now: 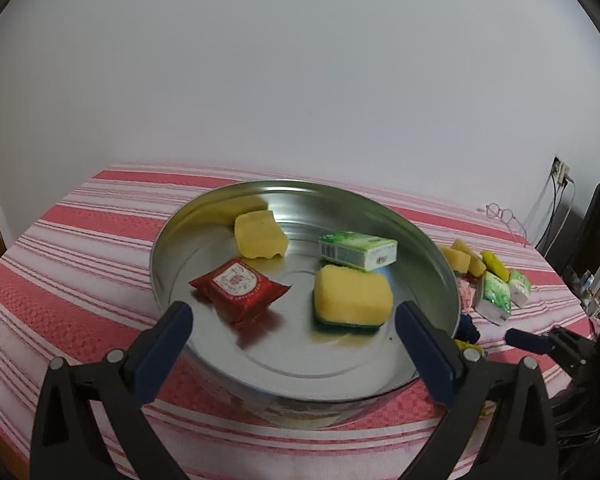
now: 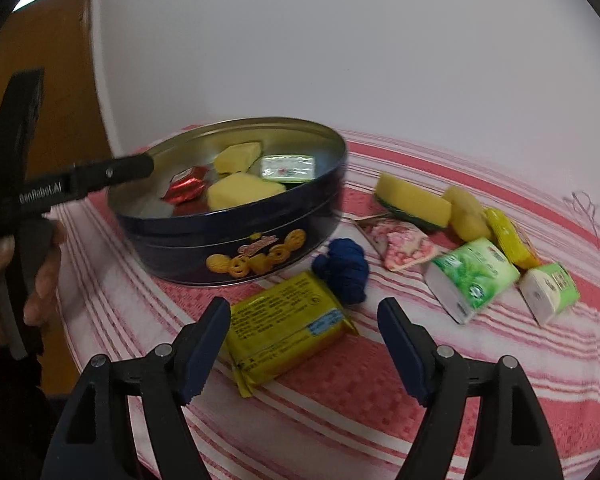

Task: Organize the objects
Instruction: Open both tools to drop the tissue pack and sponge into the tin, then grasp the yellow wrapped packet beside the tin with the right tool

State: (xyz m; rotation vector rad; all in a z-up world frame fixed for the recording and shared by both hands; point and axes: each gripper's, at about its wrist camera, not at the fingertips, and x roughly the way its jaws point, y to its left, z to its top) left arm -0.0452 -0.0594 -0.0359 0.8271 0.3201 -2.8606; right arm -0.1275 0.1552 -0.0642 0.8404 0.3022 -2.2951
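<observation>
Behind tin (image 1: 440,256), half-hidden sponges (image 1: 456,260)

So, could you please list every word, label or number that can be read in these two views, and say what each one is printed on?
"GenRobot.AI": white lettering on the black arm of the left gripper, seen in the right wrist view.
Yellow packet: lines of dark print, too blurred to read.
Cookie tin: gold script logo on its side, unreadable.
Green tissue packs, red packet: print too small to read.
</observation>
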